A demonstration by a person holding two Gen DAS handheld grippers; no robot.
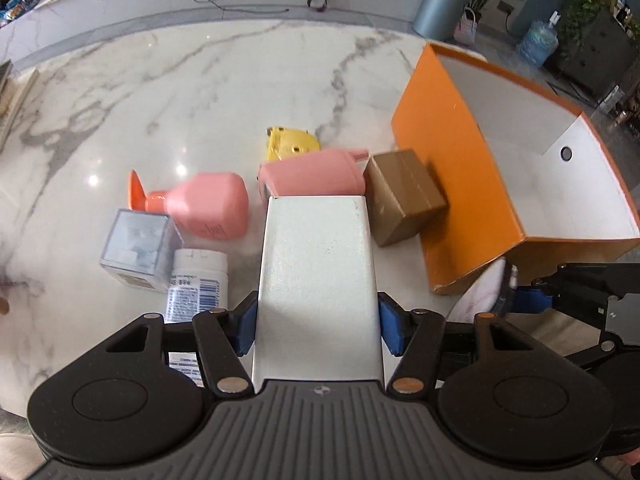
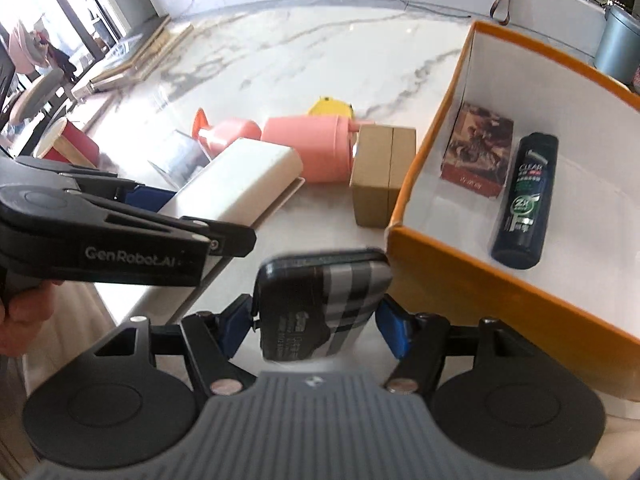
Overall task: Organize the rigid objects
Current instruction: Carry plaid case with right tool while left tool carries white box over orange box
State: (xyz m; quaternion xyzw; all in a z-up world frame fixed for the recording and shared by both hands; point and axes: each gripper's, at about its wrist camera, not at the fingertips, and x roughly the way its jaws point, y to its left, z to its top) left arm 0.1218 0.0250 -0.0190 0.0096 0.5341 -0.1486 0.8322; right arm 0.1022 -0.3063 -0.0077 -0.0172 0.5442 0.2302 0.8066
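My left gripper (image 1: 318,328) is shut on a white rectangular box (image 1: 316,272), blue pads pressed to its sides, lifted above the marble table (image 1: 200,92). My right gripper (image 2: 316,330) is shut on a black case with a grey plaid pattern (image 2: 324,304), held just left of the orange box (image 2: 440,292). Inside that box lie a dark shampoo bottle (image 2: 524,200) and a reddish-brown packet (image 2: 478,152). On the table lie a pink pump bottle (image 1: 212,208), a pink container (image 1: 316,176), a yellow item (image 1: 292,144), a brown cardboard box (image 1: 404,196), a clear cube box (image 1: 138,248) and a white tube (image 1: 198,284).
A raised marble ledge with cables (image 1: 240,8) runs along the far side. A grey bin (image 1: 440,8) stands beyond the orange box. Wooden boards (image 2: 140,56) and a red cup (image 2: 68,144) sit at the table's left end. A hand (image 2: 16,320) holds the left gripper's handle.
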